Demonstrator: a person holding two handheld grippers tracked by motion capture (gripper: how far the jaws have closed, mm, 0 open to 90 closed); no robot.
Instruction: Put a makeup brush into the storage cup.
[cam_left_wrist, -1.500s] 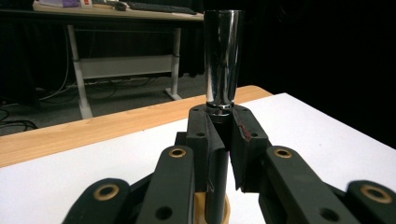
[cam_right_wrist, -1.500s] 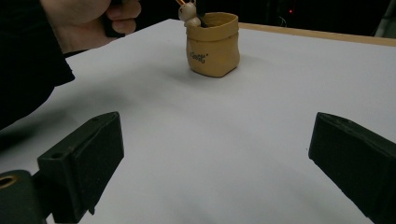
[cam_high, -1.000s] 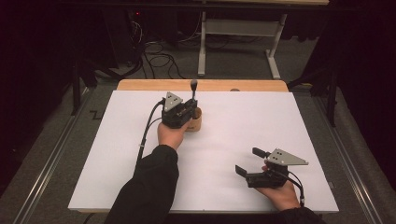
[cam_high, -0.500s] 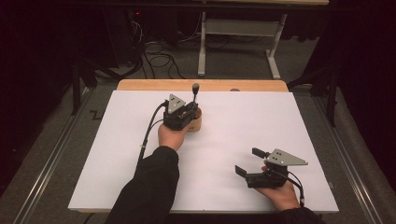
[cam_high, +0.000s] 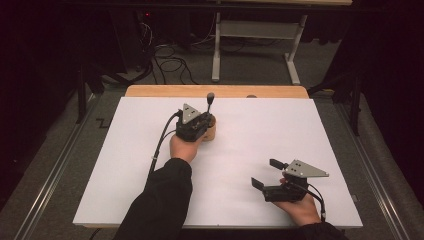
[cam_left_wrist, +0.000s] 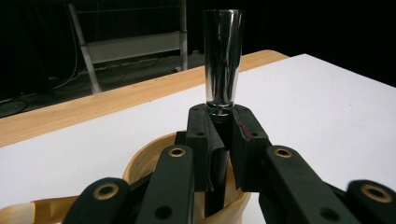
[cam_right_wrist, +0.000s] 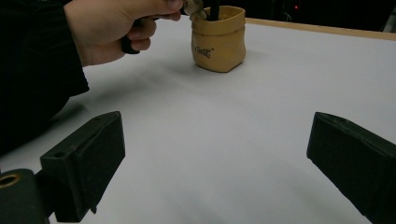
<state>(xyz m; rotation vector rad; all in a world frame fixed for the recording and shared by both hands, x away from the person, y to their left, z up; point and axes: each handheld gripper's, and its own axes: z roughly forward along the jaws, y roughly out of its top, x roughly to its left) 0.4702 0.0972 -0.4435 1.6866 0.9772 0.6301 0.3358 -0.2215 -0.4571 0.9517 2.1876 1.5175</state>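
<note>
A small tan pouch (cam_high: 212, 133) stands upright at the far middle of the white table (cam_high: 250, 130). A slim tool with a glossy tapered handle (cam_high: 210, 98) rises out of it. My left gripper (cam_high: 201, 121) hangs over the pouch's mouth, shut on the tool's stem just below the handle (cam_left_wrist: 223, 56); its jaws press on both sides of the stem above the pouch rim (cam_left_wrist: 140, 161). My right gripper (cam_high: 264, 173) rests near the front right of the table, open with nothing between its jaws. It looks toward the pouch (cam_right_wrist: 218, 39) and the left hand (cam_right_wrist: 112, 23).
A wooden board edge (cam_high: 215, 91) runs along the far side of the white table. Beyond it lie cables and a metal stand leg (cam_high: 216, 50) on the dark floor. Metal rails (cam_high: 60, 165) flank the table on both sides.
</note>
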